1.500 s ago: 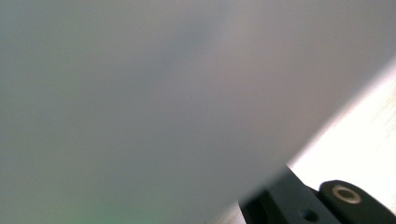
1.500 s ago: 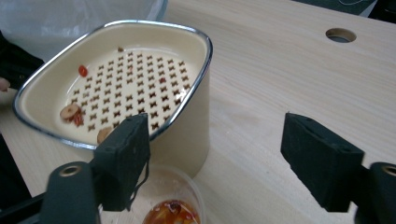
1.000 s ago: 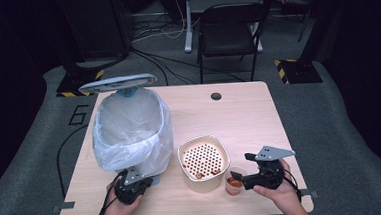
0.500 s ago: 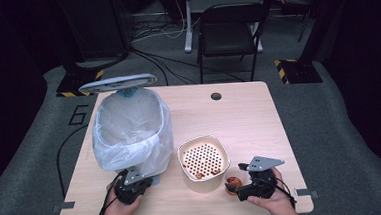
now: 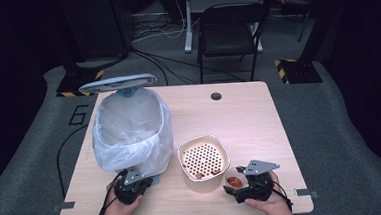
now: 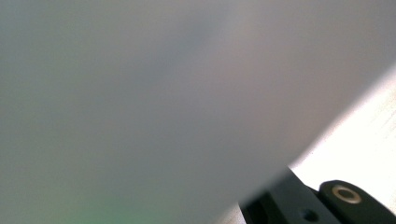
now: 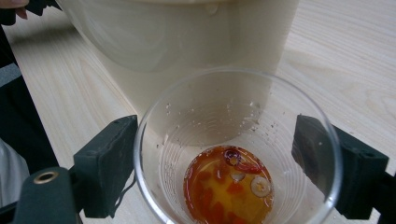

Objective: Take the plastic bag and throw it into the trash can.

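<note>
Clear plastic cup, thin-walled and ribbed, specked with droplets inside; at the bottom a shallow pool of orange-red sauce with chili rings and seeds. Stands on the wooden table at about 5 o'clock of the cream strainer tub, just beside its wall. Clasped by the right gripper, one black jaw on either side of the cup wall. Left gripper at 6 o'clock of the bag-lined bin, lens blurred by plastic; jaw state cannot be told.
</note>
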`<state>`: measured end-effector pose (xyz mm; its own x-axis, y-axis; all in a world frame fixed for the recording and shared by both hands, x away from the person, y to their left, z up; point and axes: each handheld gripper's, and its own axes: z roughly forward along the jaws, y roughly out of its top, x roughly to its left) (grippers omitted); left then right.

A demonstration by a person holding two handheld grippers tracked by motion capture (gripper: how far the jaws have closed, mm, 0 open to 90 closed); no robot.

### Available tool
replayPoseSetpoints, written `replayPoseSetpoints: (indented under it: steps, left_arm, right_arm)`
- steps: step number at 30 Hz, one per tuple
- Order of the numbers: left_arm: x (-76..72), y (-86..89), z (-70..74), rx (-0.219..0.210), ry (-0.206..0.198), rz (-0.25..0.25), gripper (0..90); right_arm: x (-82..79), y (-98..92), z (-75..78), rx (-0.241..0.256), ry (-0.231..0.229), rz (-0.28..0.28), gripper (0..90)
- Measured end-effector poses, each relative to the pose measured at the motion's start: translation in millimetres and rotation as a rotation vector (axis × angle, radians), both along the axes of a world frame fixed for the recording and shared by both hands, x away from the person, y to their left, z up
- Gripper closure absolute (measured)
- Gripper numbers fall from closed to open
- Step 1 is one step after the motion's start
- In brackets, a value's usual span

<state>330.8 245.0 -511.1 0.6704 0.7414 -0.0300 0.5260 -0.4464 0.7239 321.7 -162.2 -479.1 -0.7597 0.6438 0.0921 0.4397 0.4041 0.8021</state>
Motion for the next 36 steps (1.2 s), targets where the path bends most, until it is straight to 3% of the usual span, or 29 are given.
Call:
replayPoseSetpoints:
  steps: [10,36]
  left_arm:
    - [0.0,-0.1,-0.2,-0.003,-0.001,-0.001,90.0]
    - [0.0,0.0,-0.2,-0.004,-0.002,-0.006,90.0]
  right_arm:
    - [1.7,3.5,-6.0,-0.007,0.006,0.007,20.4]
    - [-0.2,1.2,-6.1,-0.046,-0.042,0.024,32.3]
